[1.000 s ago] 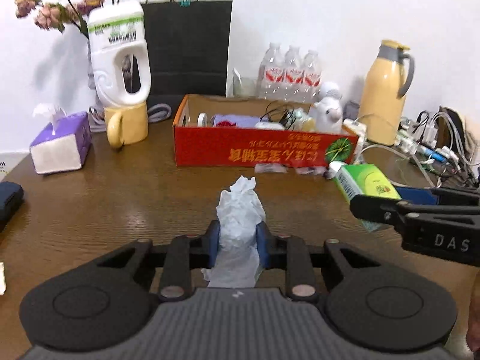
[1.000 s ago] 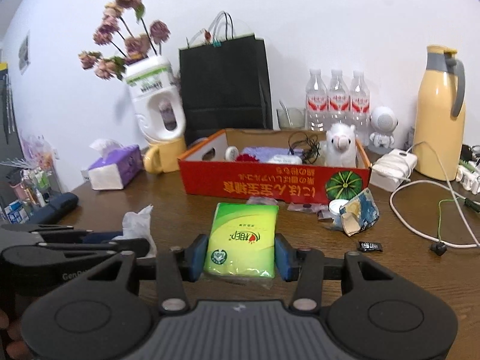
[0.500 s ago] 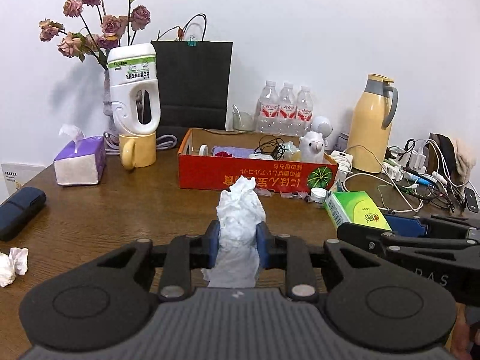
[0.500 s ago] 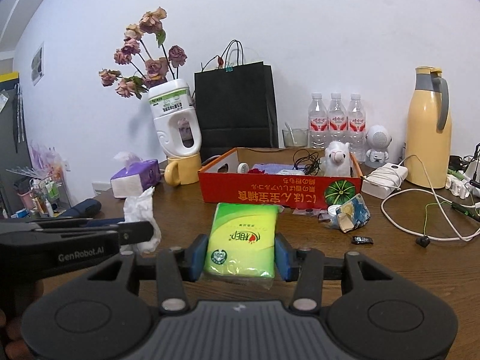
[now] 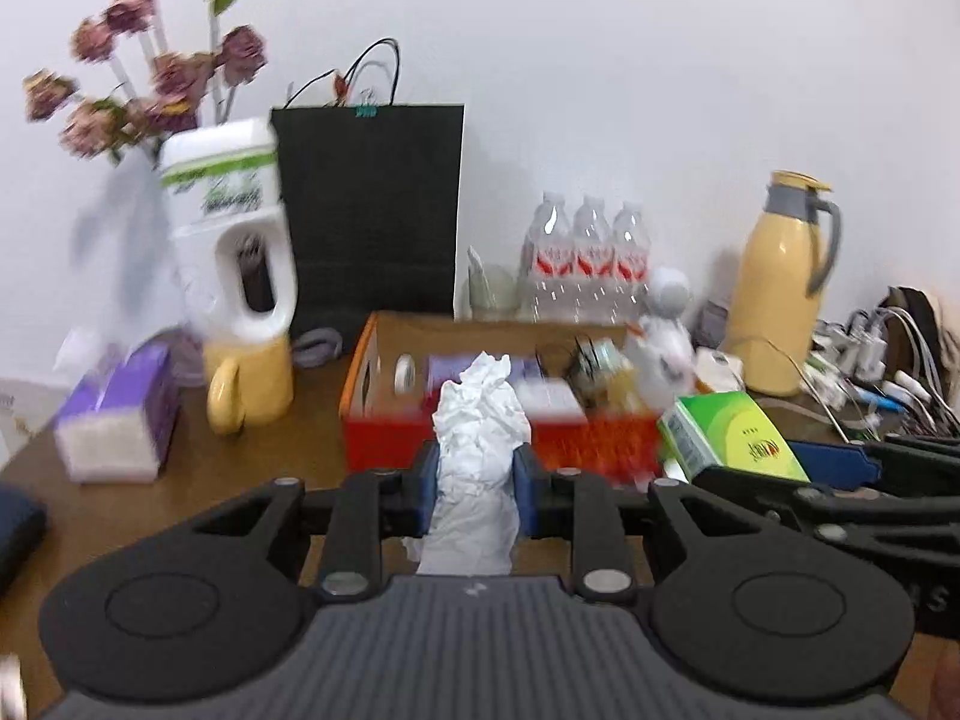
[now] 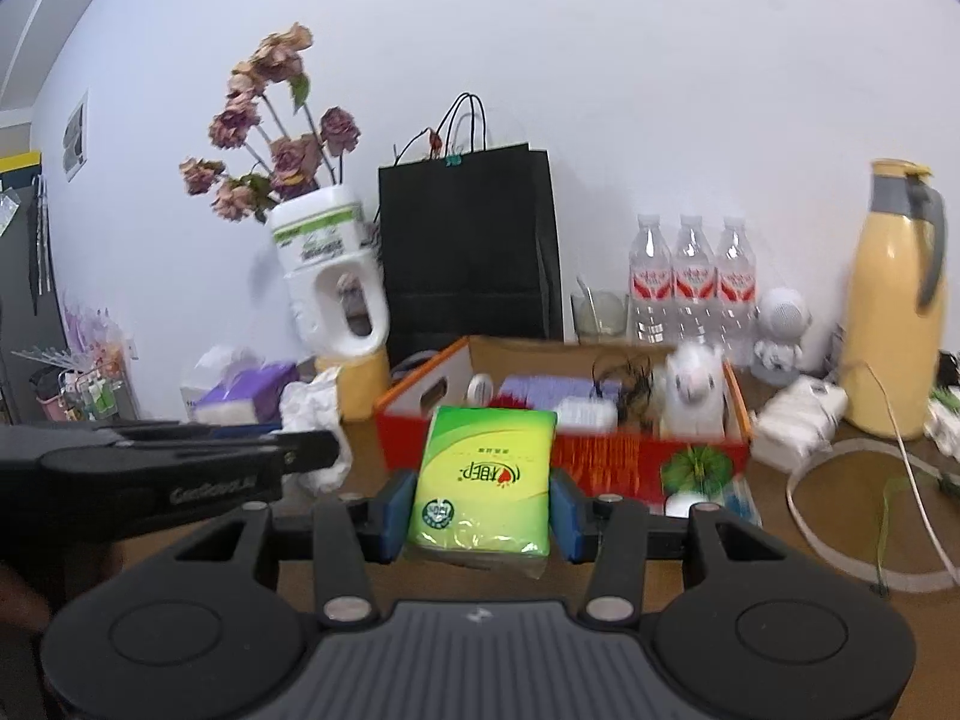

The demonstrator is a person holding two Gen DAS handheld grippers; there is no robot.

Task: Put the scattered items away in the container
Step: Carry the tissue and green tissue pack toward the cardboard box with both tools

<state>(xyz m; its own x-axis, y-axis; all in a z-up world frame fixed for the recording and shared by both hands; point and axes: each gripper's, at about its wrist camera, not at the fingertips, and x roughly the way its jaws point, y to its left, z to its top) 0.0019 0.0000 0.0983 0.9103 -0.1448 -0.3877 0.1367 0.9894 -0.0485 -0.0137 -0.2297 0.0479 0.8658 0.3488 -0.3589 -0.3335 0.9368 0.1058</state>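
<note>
A crumpled white tissue is pinched between the blue pads of my left gripper, raised above the table in front of the red cardboard box. My right gripper is shut on a green tissue pack, also lifted and facing the red box. In the left wrist view the green pack shows at the right. In the right wrist view the white tissue shows at the left. The box holds a plush sheep, a cable and small items.
Behind the box stand a black paper bag, water bottles, a yellow thermos and a white jug with dried flowers on a yellow mug. A purple tissue box sits left; cables lie right.
Both grippers rose and moved toward the red box with their loads still held; the box looms larger and its inside shows from higher up than half a second ago.
</note>
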